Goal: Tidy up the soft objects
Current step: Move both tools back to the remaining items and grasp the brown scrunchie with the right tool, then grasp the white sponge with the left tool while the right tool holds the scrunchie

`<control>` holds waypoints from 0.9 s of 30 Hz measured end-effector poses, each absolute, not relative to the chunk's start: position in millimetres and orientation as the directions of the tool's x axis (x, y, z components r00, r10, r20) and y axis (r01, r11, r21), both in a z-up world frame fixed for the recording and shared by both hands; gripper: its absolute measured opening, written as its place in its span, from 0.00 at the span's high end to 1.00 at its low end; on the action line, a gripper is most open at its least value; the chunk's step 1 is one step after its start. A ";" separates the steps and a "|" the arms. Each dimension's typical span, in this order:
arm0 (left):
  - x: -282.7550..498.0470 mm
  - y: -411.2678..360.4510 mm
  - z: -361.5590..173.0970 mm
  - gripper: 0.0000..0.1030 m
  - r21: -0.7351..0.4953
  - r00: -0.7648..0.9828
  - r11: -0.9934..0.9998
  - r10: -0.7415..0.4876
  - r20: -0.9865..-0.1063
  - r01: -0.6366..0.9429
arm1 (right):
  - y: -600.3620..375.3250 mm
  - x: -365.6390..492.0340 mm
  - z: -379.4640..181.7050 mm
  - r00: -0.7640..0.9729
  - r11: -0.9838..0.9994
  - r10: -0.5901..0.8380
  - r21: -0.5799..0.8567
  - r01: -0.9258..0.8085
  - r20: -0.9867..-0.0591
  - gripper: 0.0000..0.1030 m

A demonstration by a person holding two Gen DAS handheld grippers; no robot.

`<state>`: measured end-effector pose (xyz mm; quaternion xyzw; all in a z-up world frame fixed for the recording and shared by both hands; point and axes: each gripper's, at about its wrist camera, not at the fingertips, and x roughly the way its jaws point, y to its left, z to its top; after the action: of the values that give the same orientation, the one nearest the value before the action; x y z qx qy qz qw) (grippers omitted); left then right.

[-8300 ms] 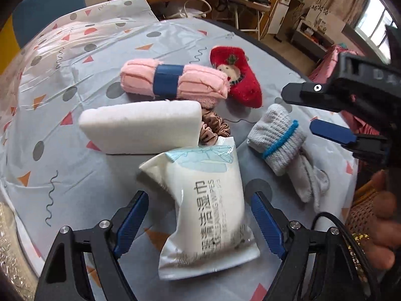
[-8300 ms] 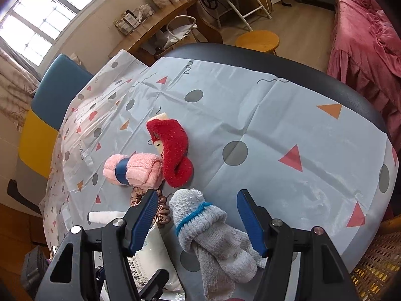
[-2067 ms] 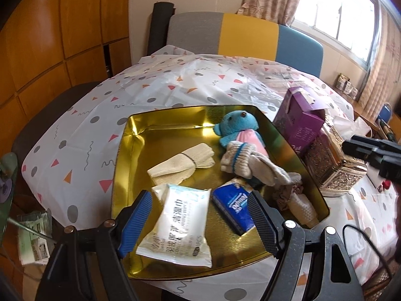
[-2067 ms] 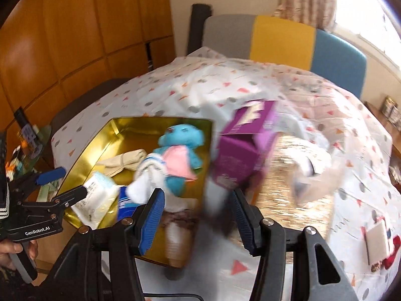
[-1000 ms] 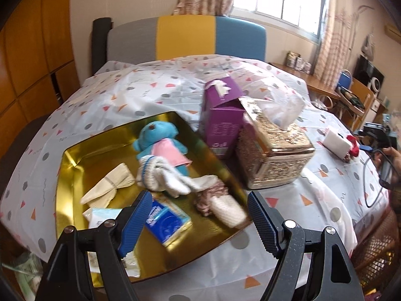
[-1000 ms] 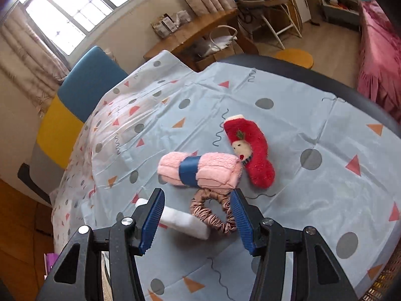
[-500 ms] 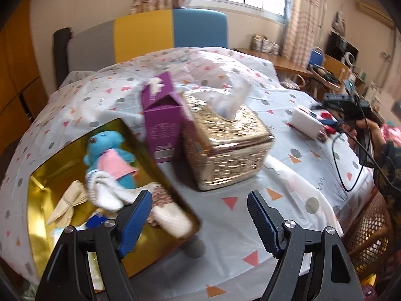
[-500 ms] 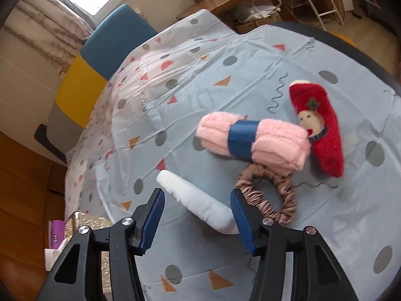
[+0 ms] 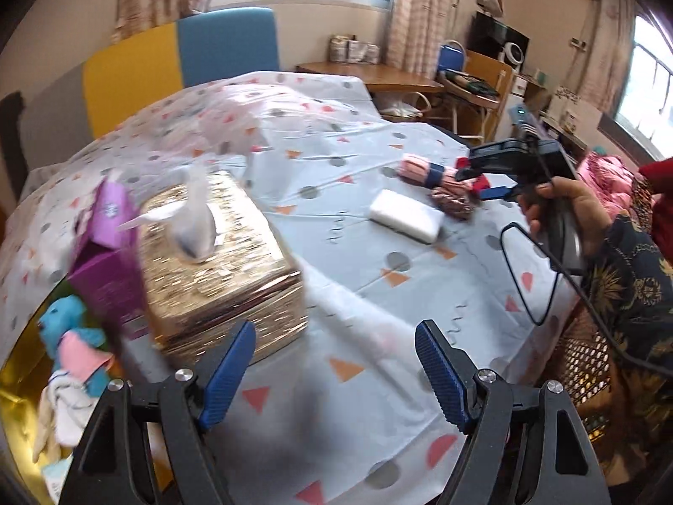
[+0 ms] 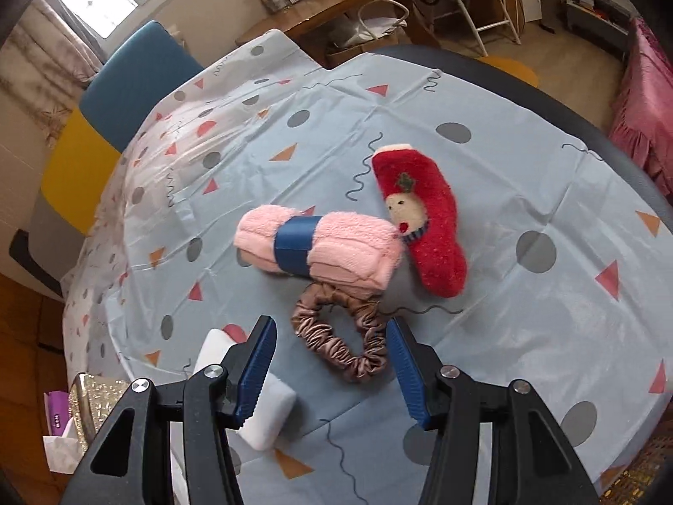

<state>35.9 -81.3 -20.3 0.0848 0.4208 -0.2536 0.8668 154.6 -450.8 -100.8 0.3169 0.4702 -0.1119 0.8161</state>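
Two hand-held grippers are in your grasp, and both have their blue-padded jaws spread wide with nothing between them. Your right hand-held gripper (image 10: 332, 362) hovers low over the counter (image 10: 547, 315), which is draped in a pale blue cloth printed with grey dots and orange and red triangles; a shiny brown satin scrunchie (image 10: 338, 334) lies on the cloth directly between its fingers, not touched by either. Just beyond the scrunchie and overlapping its far edge sits a rolled pink fluffy towel with a blue paper band (image 10: 315, 246), and a red fuzzy sock with a little face on it (image 10: 425, 223) lies against the towel's right end. A white rectangular foam sponge (image 10: 260, 400) rests partly behind the left finger. Your left hand-held gripper (image 9: 334, 374) is held well away from those soft things, above the near edge of the cloth. Ahead and to its left stands a gold embossed tissue box (image 9: 218, 261) beside a purple cardboard carton (image 9: 109, 261). At the far left, blurred, a gold metal tray (image 9: 17, 404) holds a blue and pink plush toy (image 9: 71, 328) and a white sock (image 9: 63, 408).
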 end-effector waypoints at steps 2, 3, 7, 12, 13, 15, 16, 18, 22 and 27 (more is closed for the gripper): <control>39.2 -96.5 -21.1 0.23 -0.089 0.489 0.841 -0.392 -0.779 0.533 | -451.7 158.2 -106.6 0.512 0.783 0.121 0.399 0.477 -0.850 0.41; 40.4 -103.6 -22.3 0.23 -0.097 0.476 0.834 -0.401 -0.783 0.544 | -450.2 160.8 -109.9 0.498 0.790 0.127 0.391 0.471 -0.858 0.41; 46.9 -127.0 -30.1 0.23 -0.122 0.421 0.815 -0.414 -0.807 0.567 | -435.8 173.6 -116.5 0.446 0.851 0.106 0.313 0.421 -0.889 0.41; 59.9 -144.3 -42.2 0.23 -0.173 0.357 0.812 -0.422 -0.833 0.557 | -419.6 179.9 -129.0 0.361 0.908 0.064 0.205 0.365 -0.930 0.42; 64.2 -147.2 -44.2 0.23 -0.185 0.345 0.813 -0.424 -0.837 0.552 | -417.0 178.8 -129.3 0.348 0.919 0.022 0.156 0.362 -0.937 0.62; 74.2 -155.1 -49.1 0.23 -0.214 0.316 0.818 -0.427 -0.847 0.534 | -414.5 175.1 -126.2 0.347 0.928 -0.008 0.123 0.352 -0.938 0.83; 80.3 -159.0 -52.0 0.23 -0.233 0.299 0.823 -0.429 -0.852 0.518 | -414.4 172.7 -125.1 0.350 0.926 0.010 0.141 0.351 -0.937 0.84; 93.5 -167.8 -58.9 0.23 -0.282 0.263 0.830 -0.443 -0.857 0.482 | -410.8 168.0 -118.8 0.365 0.932 -0.008 0.125 0.339 -0.931 0.84; 122.3 -186.0 -76.9 0.23 -0.340 0.211 0.855 -0.443 -0.871 0.392 | -410.6 161.0 -108.2 0.405 0.930 0.012 0.158 0.331 -0.914 0.84; 157.5 -206.8 -97.0 0.25 -0.386 0.158 0.884 -0.434 -0.887 0.263 | -425.8 156.5 -100.4 0.431 0.896 0.035 0.219 0.386 -0.902 0.84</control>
<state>157.5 -206.8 -97.0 -0.0704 0.6068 -0.2303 0.7575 156.5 -425.8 -100.4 0.2014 0.5225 -0.1070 0.8216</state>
